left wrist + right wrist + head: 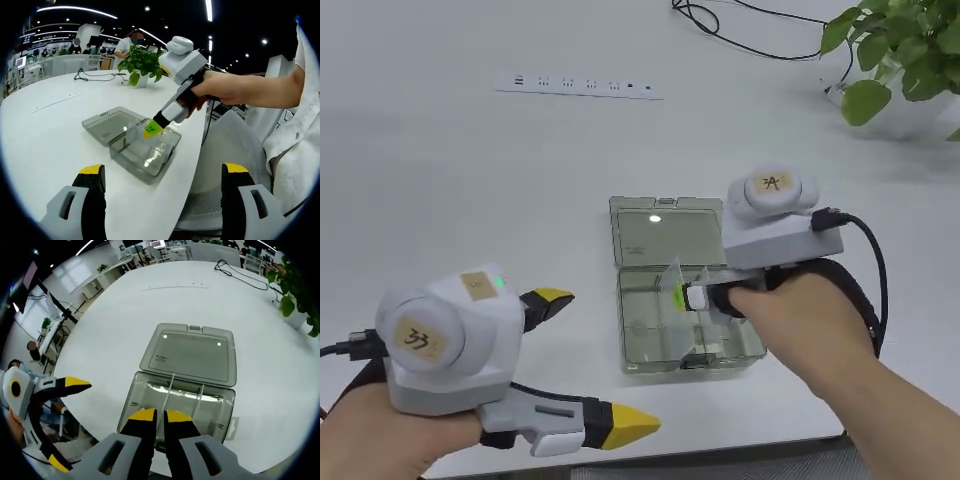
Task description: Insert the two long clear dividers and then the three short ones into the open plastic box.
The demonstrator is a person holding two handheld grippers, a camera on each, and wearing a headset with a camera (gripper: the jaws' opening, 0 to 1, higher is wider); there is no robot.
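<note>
**Right claw at the box, left claw idle**

In the head view the open box sits at centre frame on the white table, with its lid lying flat behind it. The right gripper reaches in from the right over the box. Its jaws are almost together and seem to pinch a clear divider that stands on edge above the tray.

In the right gripper view the yellow tips sit at lower centre with a thin slit between them. Beyond them, clear strips run lengthwise in the tray, one to the right of the tips.

The left gripper hangs at lower left of the head view, apart from the box, jaws wide apart with nothing between them.

A power strip lies at upper left and a plant stands at upper right.
</note>
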